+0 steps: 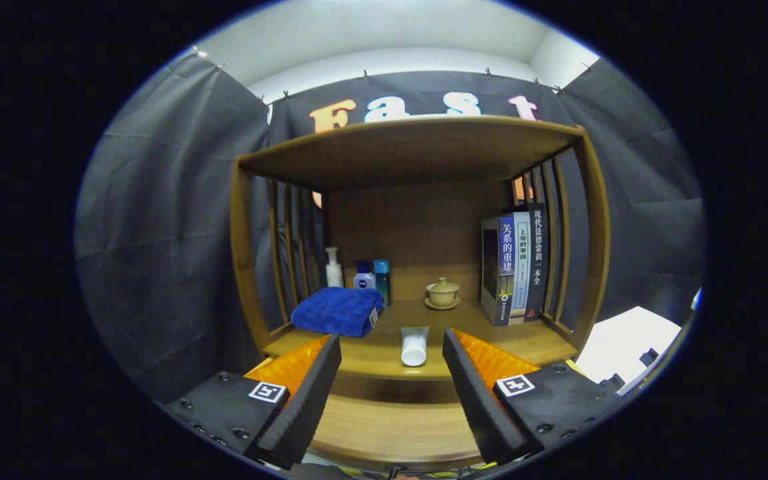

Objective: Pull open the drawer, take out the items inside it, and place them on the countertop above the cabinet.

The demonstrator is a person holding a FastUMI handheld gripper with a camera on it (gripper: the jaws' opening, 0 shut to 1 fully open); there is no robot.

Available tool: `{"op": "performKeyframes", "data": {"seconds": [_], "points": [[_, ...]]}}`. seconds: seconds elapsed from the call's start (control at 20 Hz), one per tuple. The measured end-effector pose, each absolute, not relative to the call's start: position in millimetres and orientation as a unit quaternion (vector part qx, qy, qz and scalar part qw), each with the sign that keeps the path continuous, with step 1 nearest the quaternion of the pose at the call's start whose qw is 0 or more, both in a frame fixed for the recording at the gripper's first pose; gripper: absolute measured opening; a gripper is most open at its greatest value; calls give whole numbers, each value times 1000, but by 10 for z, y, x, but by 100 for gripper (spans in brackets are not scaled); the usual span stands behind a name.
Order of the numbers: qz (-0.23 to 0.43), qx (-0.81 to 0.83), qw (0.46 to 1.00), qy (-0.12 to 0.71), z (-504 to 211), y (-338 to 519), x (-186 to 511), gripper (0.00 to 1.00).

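My gripper [391, 350] is open, with nothing between its fingers. Just ahead of the fingertips, a white tube [415, 347] lies on the wooden countertop [524, 340] near its front edge, cap toward me. Below the countertop's edge, between my fingers, a wooden drawer front or inside [391, 427] shows; I cannot tell whether it is open or what it holds.
On the countertop, under a wooden shelf top [411, 143] with slatted sides, lie a folded blue towel [339, 311], a white pump bottle [334, 268], two small bottles [372, 277], a lidded tea cup on a saucer [443, 293] and several upright books [516, 267].
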State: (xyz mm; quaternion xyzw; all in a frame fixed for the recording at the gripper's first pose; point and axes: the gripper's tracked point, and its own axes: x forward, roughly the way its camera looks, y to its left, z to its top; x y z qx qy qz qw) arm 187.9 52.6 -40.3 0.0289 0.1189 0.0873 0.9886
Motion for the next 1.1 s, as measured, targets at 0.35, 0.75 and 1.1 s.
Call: {"op": "performKeyframes", "data": {"seconds": [0.35,0.75,1.1], "points": [[99,39,990,91,-393,732,1224,99],[69,12,986,148,-1314,600,783,99],[26,16,979,202,-1997,376,760,99]]}}
